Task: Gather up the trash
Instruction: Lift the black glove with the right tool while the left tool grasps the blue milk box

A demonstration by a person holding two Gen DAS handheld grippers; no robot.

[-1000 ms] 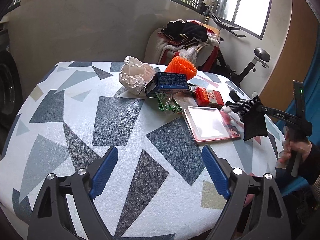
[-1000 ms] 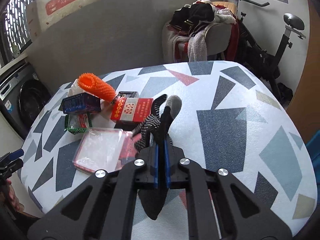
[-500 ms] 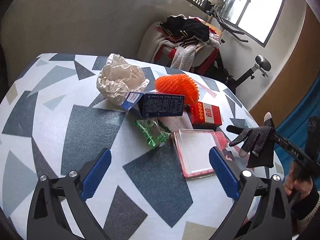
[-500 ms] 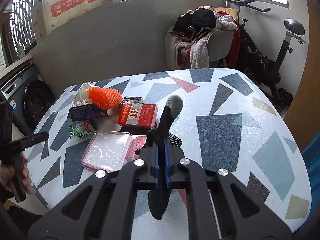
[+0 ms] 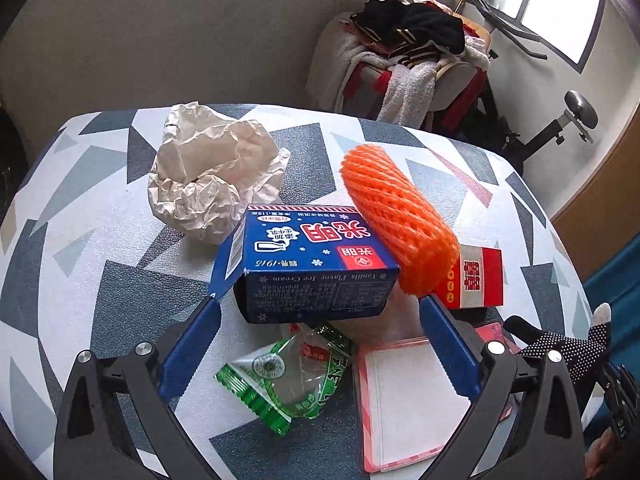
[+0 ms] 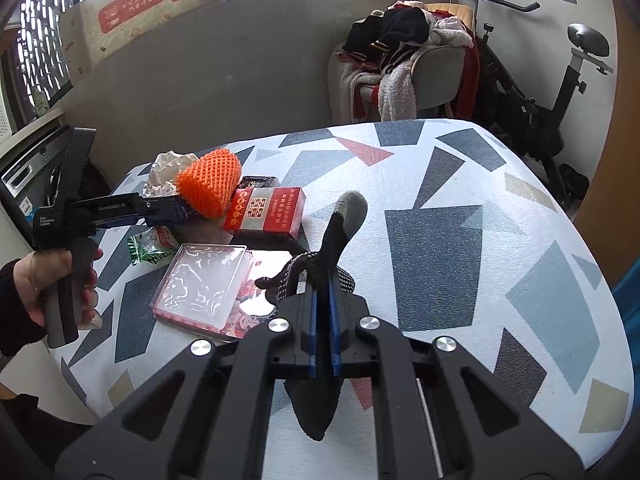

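Two spread fingers [image 5: 188, 350] flanking blue carton [image 5: 316, 264]

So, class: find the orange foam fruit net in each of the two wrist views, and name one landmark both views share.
Left wrist view: the orange foam net lies right of centre, resting on the blue ice cream box and the red box.
Right wrist view: the net appears left of centre, just left of the red box, by the left tool's tip.
Shared landmark: the chair piled with clothes behind the table.
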